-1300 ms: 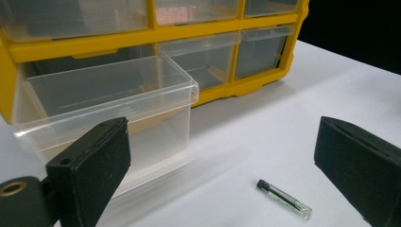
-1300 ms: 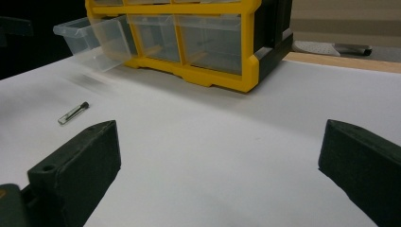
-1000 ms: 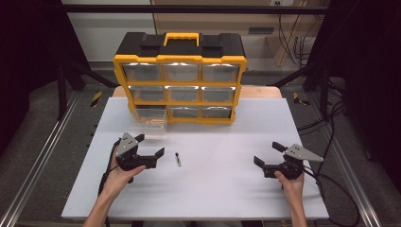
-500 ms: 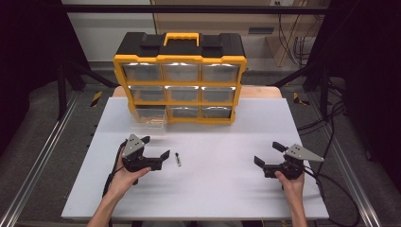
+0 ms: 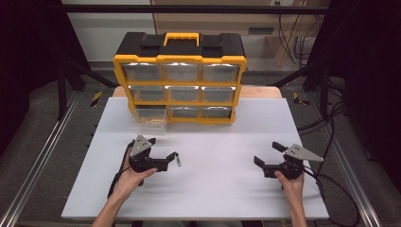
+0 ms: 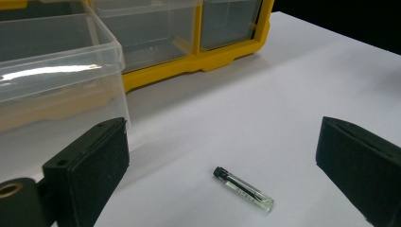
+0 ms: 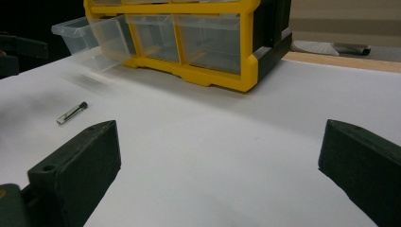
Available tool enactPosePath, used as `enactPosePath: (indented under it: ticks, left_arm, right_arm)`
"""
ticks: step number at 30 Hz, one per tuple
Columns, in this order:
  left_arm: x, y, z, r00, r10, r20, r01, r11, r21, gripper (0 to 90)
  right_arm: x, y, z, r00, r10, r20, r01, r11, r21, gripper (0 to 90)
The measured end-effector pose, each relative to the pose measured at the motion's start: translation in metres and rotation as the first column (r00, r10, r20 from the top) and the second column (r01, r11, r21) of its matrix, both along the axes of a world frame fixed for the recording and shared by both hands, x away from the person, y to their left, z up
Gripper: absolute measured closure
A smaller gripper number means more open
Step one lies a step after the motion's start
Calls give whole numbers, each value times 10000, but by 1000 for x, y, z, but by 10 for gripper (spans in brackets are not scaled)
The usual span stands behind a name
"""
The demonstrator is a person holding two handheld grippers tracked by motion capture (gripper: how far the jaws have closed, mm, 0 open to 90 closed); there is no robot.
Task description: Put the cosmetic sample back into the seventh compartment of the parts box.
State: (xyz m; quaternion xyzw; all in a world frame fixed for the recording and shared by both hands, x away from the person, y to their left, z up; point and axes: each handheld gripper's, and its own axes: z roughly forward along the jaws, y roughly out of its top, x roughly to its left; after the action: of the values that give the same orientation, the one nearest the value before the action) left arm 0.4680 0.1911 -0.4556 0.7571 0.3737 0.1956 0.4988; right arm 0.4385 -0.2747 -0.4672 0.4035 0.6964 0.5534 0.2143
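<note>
Vial [image 6: 244, 189] lying between gaping left tongs [image 6: 222, 175]; right tongs [image 7: 213, 175] gaping too, bare tabletop [image 5: 217, 189] toward 12 o'clock; print unreadable.

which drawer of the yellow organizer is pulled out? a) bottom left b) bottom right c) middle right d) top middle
a: in the high view the bottom left drawer juts forward from the organizer over the table, while the others sit flush; the small vial lies between the open left gripper jaws.

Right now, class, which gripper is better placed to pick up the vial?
Left. The left gripper has its jaws open either side of the vial; the right gripper is far across the table.
</note>
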Motion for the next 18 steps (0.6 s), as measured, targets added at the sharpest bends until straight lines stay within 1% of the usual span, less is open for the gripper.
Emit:
enactPosePath:
  ticks: [2, 3, 4, 5, 6, 10, 11, 12, 15, 16, 18]
  left_arm:
    - [1, -3, -2, 10000, -13, -68, 13, 10000, 56, 35]
    - [1, -4, -3, 9999, 7, -123, -7, 10000, 5, 35]
    - [1, -6, -4, 9997, 120, -194, -119, 9999, 59, 35]
    - [1, -6, -4, 9997, 120, -194, -119, 9999, 59, 37]
    - [1, -7, -5, 9997, 106, -236, -102, 9998, 162, 37]
    - [1, -13, -9, 9991, 64, -431, -55, 9998, 197, 43]
    - [1, -14, -10, 9989, 20, -469, -8, 9996, 266, 43]
    - [1, -16, -11, 9986, 36, -536, -23, 9997, 241, 43]
    - [1, -19, -13, 9978, 21, -663, 3, 9993, 362, 48]
    - [2, -21, -14, 9970, 52, -769, -23, 9993, 377, 49]
    - [2, -22, -15, 9968, 92, -794, -63, 9993, 365, 55]
  right_arm:
    - [0, 0, 0, 10000, 4, 25, -4, 10000, 0, 7]
    - [0, 0, 0, 10000, 22, 20, -22, 10000, 1, 7]
    - [0, 0, 0, 10000, 24, 31, -24, 10000, -18, 7]
    - [0, 0, 0, 10000, 24, 31, -24, 10000, -18, 7]
    - [0, 0, 0, 10000, 32, 14, -32, 10000, -18, 7]
    - [0, 0, 0, 10000, 24, 24, -24, 10000, -3, 6]
    - [0, 0, 0, 10000, 24, 24, -24, 10000, -3, 6]
    - [0, 0, 0, 10000, 23, 8, -23, 10000, 1, 7]
    - [0, 0, 0, 10000, 15, 26, -15, 10000, -21, 7]
    - [0, 0, 0, 10000, 16, 30, -16, 10000, -29, 7]
    - [0, 0, -1, 10000, -4, 38, 5, 10000, -48, 7]
